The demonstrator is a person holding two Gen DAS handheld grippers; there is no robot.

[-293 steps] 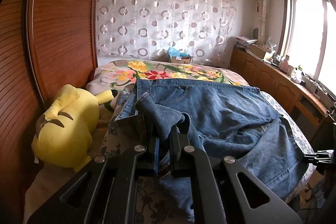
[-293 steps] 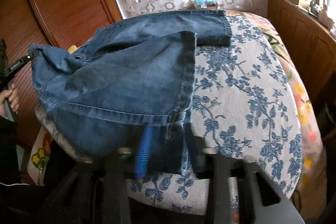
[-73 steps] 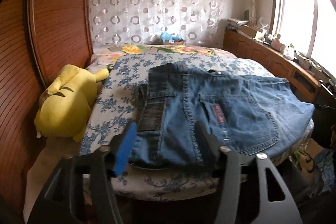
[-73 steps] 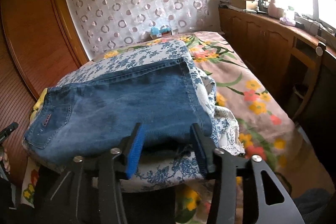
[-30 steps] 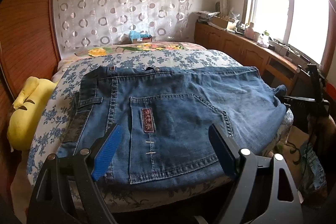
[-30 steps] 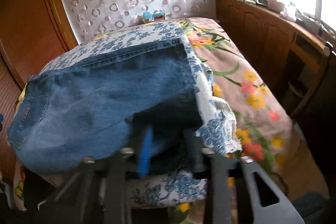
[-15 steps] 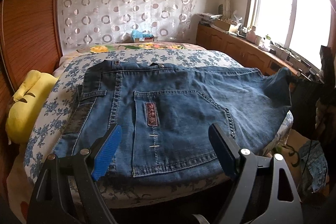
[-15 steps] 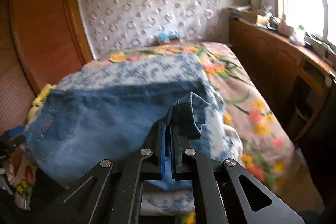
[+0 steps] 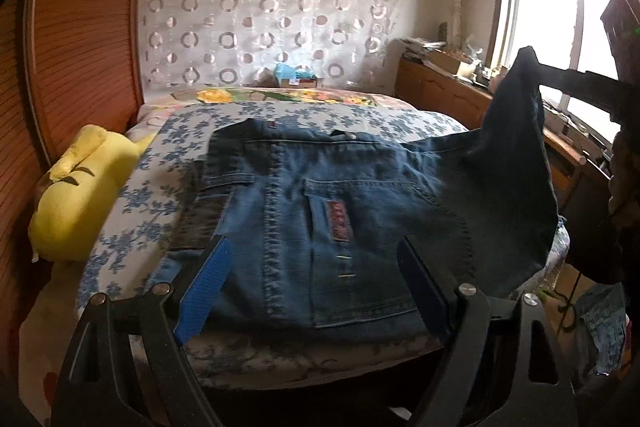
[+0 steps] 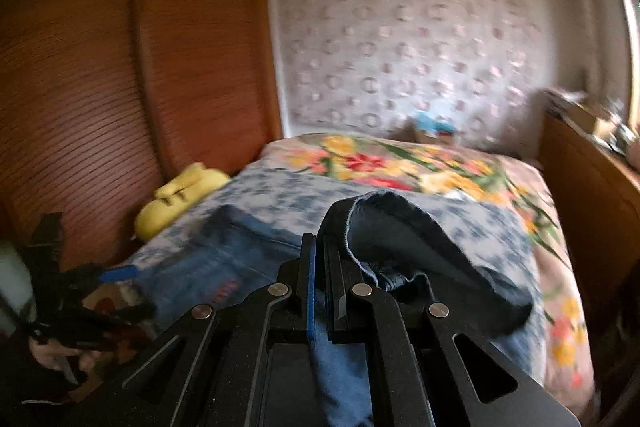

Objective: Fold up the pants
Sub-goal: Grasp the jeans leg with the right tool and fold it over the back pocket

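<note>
- Now that my right gripper [image 10: 320, 251] has clamped on the leg end of the jeans [image 9: 320, 211], that end is up off the bed [image 9: 132, 211]; a second ago it lay flat at the right edge with the jaws only just closing around it.
- Right jaws are pinched tight on denim, with cloth bunched just right of the tips and draping down.
- From the left wrist view the lifted end stands as a dark flap [image 9: 516, 131] at far right, above the waist part.
- My left gripper [image 9: 316, 287] hangs wide open over the near edge, holding nothing; its spread matches a second ago.
- The waist and back pocket [image 9: 360, 247] lie flat on the blue-flowered cover, same place as before.
- My read: the cross fold has begun, hem end to go over toward the waist at left.
- Hard to see: right wrist view is motion-blurred, so I can't count the layers in the pinch.
- The flap hides the bed's right edge and whatever denim lies under it.
- A yellow plush [image 9: 80, 199] sits left, clear of the cloth.
</note>
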